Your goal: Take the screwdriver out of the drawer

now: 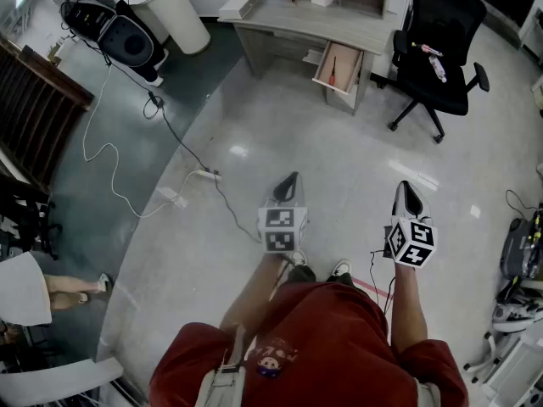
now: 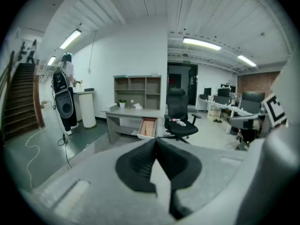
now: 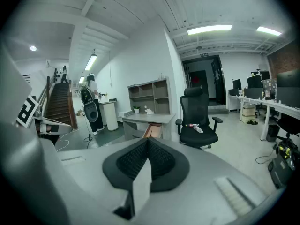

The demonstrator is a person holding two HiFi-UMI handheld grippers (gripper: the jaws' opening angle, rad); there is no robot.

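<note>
At the bottom centre of the head view, a person [image 1: 314, 346] in a red shirt stands on a pale, glossy floor [image 1: 254, 125], holding a pair of tongs in each hand. Just above the shirt, mid-frame, the left gripper [image 1: 291, 180] and the right gripper [image 1: 408, 190] point forward and slightly down, side by side. Each gripper's own view shows its dark ribbed jaws pressed together with nothing between them, likely because nothing is within reach to grab yet.

Left of the grippers, a white cable [image 1: 110, 155] snakes across the floor toward a black speaker [image 1: 127, 41] in the upper left corner.

Well beyond the grippers, at the top centre, stands a grey desk [image 1: 305, 19]. Its drawer [image 1: 339, 66] is already pulled open and faces the person, so the inside is exposed. A thin red item lying lengthwise in it appears to be the screwdriver [image 1: 337, 73], though it is too small to be sure. In the upper right, just beside the drawer, a black office chair [image 1: 437, 53] has a bottle [image 1: 431, 59] on its seat.

The person seems to need to walk up to the desk before any grasp.
</note>
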